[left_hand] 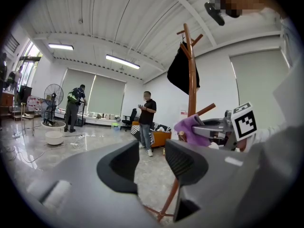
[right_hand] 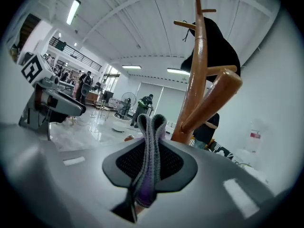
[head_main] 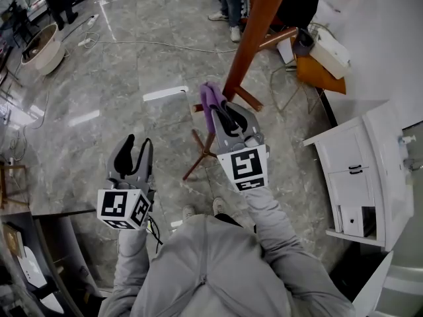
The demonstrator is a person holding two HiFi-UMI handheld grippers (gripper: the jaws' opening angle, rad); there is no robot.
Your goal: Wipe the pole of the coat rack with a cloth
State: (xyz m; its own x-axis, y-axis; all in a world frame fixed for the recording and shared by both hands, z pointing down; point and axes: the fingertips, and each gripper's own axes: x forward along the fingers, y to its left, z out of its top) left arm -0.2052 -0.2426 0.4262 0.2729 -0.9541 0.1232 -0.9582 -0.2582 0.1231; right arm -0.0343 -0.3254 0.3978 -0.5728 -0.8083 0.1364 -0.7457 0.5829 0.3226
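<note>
The brown wooden pole (head_main: 254, 32) of the coat rack slants down to its legs on the floor, just ahead of me. My right gripper (head_main: 223, 114) is shut on a folded purple cloth (head_main: 209, 102), which sits right beside the lower pole; contact is unclear. In the right gripper view the cloth (right_hand: 151, 144) stands pinched between the pads, with the pole (right_hand: 197, 80) close behind it. My left gripper (head_main: 137, 145) hangs lower left, open and empty, apart from the rack. From the left gripper view its jaws (left_hand: 154, 160) stand spread, and the pole (left_hand: 191, 70) and cloth (left_hand: 189, 127) lie to the right.
A black garment (left_hand: 180, 72) hangs from the rack's upper pegs. A white cabinet (head_main: 363, 177) stands at the right and an orange item (head_main: 318, 72) near the wall. One person (head_main: 228, 5) stands behind the rack. A white basin (head_main: 39, 45) and cables lie far left.
</note>
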